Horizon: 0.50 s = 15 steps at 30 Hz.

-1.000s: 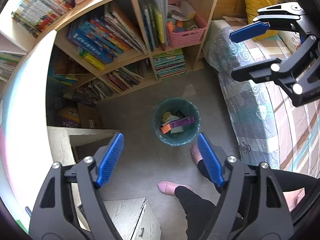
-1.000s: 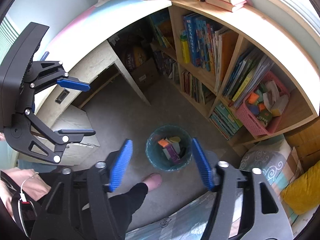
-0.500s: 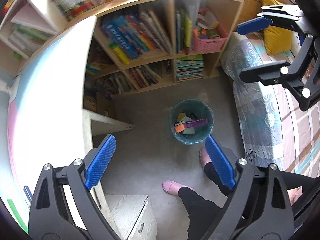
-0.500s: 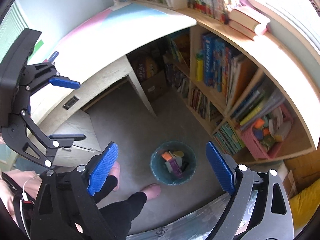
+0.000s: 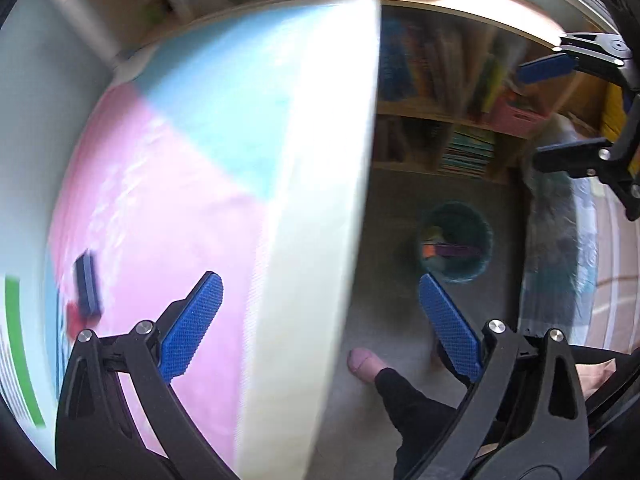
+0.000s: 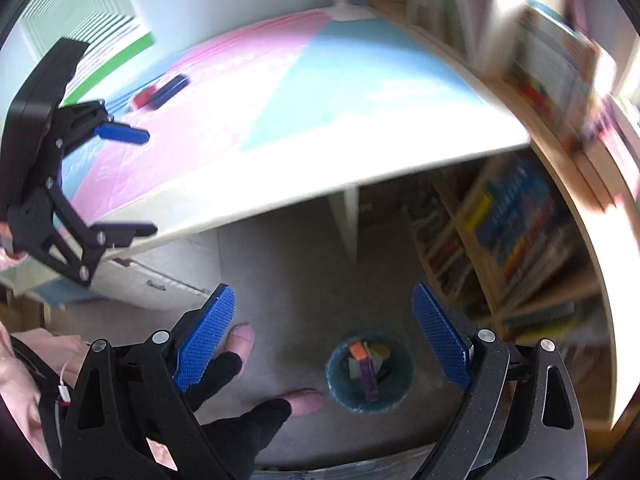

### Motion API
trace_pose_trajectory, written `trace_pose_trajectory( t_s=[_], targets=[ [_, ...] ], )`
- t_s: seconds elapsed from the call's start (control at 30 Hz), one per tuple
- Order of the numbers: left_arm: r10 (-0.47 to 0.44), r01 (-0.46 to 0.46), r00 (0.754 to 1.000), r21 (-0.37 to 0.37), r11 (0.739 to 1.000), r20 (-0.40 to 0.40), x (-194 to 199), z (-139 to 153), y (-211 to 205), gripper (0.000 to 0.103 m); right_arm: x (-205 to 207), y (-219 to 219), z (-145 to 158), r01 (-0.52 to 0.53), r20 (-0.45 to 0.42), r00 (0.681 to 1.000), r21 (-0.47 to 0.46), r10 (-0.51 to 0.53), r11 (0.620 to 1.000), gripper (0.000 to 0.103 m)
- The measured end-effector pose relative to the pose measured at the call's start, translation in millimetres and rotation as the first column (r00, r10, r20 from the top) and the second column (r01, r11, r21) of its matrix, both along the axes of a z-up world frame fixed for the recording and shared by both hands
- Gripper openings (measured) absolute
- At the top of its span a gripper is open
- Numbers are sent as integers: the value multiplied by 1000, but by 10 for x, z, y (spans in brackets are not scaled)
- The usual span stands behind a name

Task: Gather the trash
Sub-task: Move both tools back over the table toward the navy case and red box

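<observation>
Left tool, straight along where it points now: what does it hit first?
Probably the desk top, at its pale strip beside the pink mat, not the floor. Depth is blurred. The left tool, jaws opening, holds nothing.

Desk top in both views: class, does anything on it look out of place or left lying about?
Yes. A dark blue block and a small red piece lie together on the pink part of the desk, otherwise bare. Motion blur hides what they are. The bin on the floor already holds scraps.
</observation>
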<state>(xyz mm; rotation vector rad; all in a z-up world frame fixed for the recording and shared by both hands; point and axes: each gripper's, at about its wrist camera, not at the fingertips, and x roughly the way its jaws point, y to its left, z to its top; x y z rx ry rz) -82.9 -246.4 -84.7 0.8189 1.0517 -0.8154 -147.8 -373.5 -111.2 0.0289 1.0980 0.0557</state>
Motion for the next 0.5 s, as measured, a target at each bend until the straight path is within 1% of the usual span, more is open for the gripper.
trace_pose_trajectory(
  t_s=[0.13,0.2,0.37,0.5],
  targets=[
    [92,-93,995,6,996,26,306,53,440,96,386,363,90,-106,8,994,-57,106,993,90],
    [135,-135,990,9,991,36,458,79,672,96,537,492,119,-138,14,990,-58,139,989,90],
    [200,-201,978,14,979,62,761,104,1129,96,901,929,180,-217,23,975,-72,219,974,90],
    [262,-263,963,4,965,57,981,121,1463,96,1124,1232,195,-276,17,960,-93,278,957,90]
  ],
)
